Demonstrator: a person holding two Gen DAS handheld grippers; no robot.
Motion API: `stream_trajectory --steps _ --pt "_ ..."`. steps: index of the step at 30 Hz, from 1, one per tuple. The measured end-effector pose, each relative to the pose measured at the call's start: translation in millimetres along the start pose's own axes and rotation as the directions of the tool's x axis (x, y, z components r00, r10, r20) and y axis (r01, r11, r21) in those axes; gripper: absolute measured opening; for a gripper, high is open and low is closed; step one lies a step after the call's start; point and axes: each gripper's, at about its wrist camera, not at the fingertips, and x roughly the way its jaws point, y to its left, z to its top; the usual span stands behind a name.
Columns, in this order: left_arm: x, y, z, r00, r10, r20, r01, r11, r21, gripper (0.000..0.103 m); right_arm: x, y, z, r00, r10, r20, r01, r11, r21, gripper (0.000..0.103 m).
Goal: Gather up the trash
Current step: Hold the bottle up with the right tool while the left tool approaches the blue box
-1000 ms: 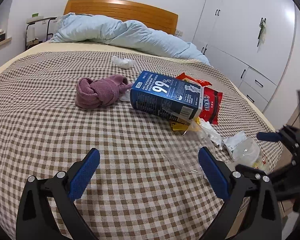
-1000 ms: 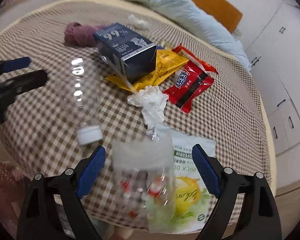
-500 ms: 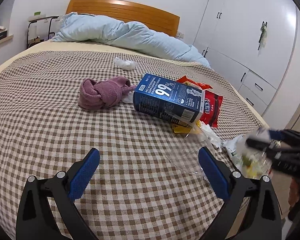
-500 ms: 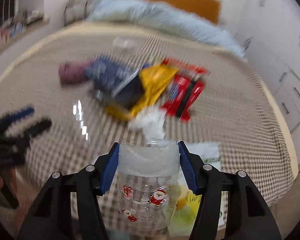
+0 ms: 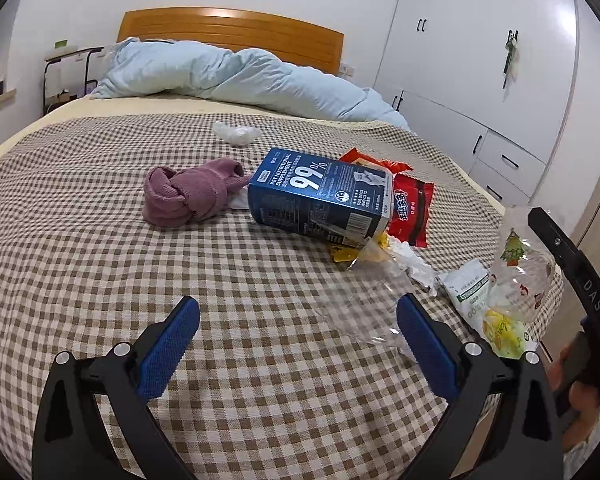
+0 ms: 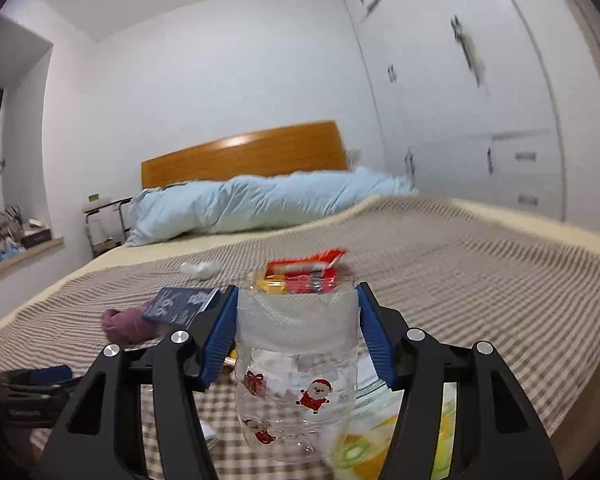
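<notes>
My right gripper (image 6: 295, 300) is shut on a clear plastic cup (image 6: 296, 360) with Christmas stickers, holding it upright above the bed's near right corner. In the left wrist view the same cup (image 5: 520, 264) hangs at the right edge beside one black finger (image 5: 560, 248). My left gripper (image 5: 298, 308) is open and holds nothing, low over the checked bedspread (image 5: 100, 280). Ahead of it lie a clear bottle (image 5: 364, 300), a blue carton (image 5: 320, 196), a red snack packet (image 5: 410, 210), a yellow wrapper (image 5: 352, 250), white tissue (image 5: 414, 264) and a green-and-white packet (image 5: 468, 288).
A purple knotted cloth (image 5: 192, 194) lies left of the carton, and a crumpled white wad (image 5: 238, 133) sits farther back. A pale blue duvet (image 5: 240, 76) is heaped by the wooden headboard (image 5: 232, 32). White wardrobes (image 5: 480, 60) line the right side. A person's hand (image 5: 580, 400) shows at bottom right.
My right gripper closed on the sticker cup, lifted it off the bed corner and swung up to point nearly level. The left gripper stayed put.
</notes>
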Motion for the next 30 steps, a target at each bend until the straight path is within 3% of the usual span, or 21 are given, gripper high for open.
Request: stream_trajectory --steps 23,30 --pt "2 -18 -8 1.0 -0.005 0.005 0.005 0.997 0.072 0.096 -2 -30 -2 0.999 -0.039 0.003 0.039 0.999 0.038 0.058" --pt "0 -14 17 0.998 -0.05 0.025 0.049 0.997 0.051 0.096 -2 -35 0 0.999 -0.044 0.005 0.044 0.998 0.051 0.058"
